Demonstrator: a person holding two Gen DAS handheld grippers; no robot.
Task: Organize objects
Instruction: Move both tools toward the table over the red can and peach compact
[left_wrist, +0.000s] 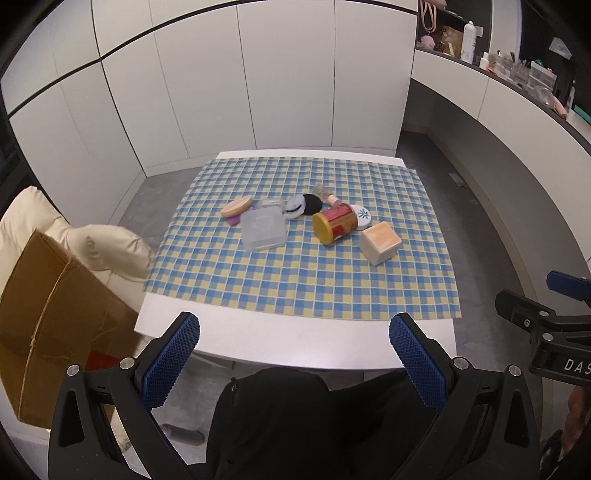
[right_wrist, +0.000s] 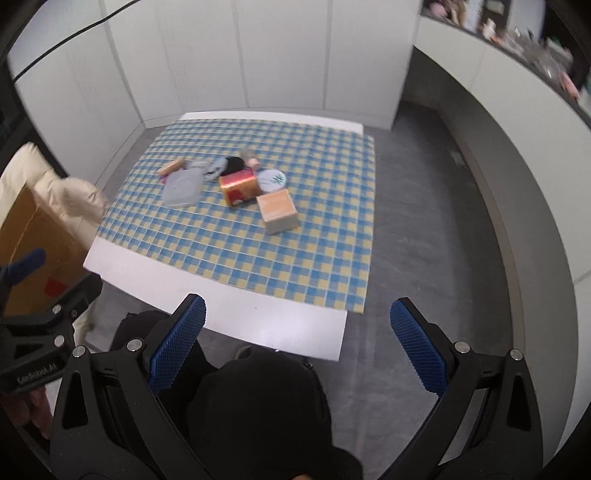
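Observation:
A pile of small objects lies mid-table on a blue-and-yellow checked cloth. It holds a clear plastic box, a red can on its side, a pale cube box, a wooden oval piece, a white round lid and a black pad. The same can, cube box and clear box show in the right wrist view. My left gripper is open and empty, well short of the table's near edge. My right gripper is open and empty too.
A white table carries the cloth. A brown cardboard box and a cream cushion stand at the left. White cabinets line the back wall; a cluttered counter curves along the right. Dark clothing of a person fills the foreground.

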